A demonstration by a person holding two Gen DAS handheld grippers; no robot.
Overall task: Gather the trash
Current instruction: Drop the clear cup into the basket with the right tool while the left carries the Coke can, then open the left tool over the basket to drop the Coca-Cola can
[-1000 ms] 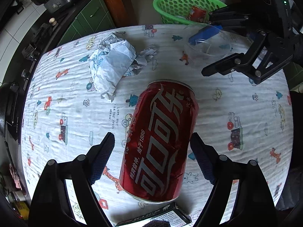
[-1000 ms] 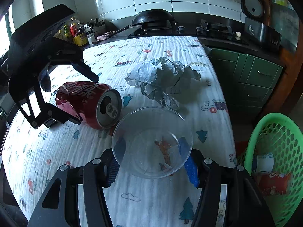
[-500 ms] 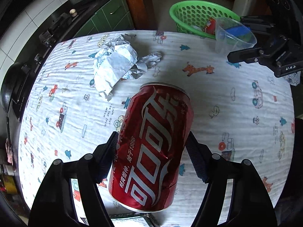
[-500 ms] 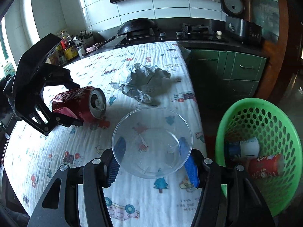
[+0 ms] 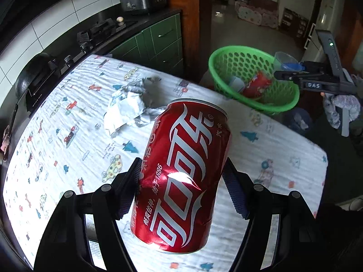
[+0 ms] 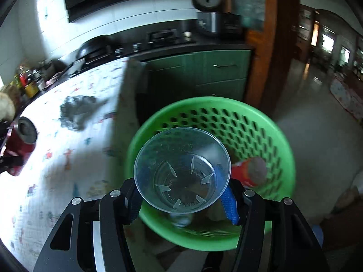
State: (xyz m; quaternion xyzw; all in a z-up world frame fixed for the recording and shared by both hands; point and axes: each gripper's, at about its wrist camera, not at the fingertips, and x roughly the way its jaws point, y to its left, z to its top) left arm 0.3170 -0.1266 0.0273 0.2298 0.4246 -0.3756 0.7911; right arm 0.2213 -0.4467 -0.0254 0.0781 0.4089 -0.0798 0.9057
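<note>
My left gripper (image 5: 181, 188) is shut on a red cola can (image 5: 181, 174) and holds it above the cartoon-print tablecloth (image 5: 68, 154). The can also shows at the left edge of the right wrist view (image 6: 20, 142). My right gripper (image 6: 183, 195) is shut on a clear plastic cup (image 6: 181, 170) and holds it over the green basket (image 6: 279, 149). The left wrist view shows that gripper (image 5: 292, 70) and the cup (image 5: 283, 59) above the far right rim of the basket (image 5: 226, 56). A crumpled paper wad (image 5: 129, 111) lies on the cloth; it shows blurred in the right wrist view (image 6: 77, 111).
The basket stands on the floor off the table's far end and holds a red can (image 5: 258, 86) (image 6: 247, 172) and a pale cup (image 5: 236, 82). Green cabinets (image 6: 204, 74) and a stove counter (image 5: 95, 34) run behind the table. A person's sleeve (image 5: 340, 108) is at right.
My right gripper has carried the clear cup off the table and over the green basket. My left gripper has lifted the cola can higher and tilted toward the basket.
</note>
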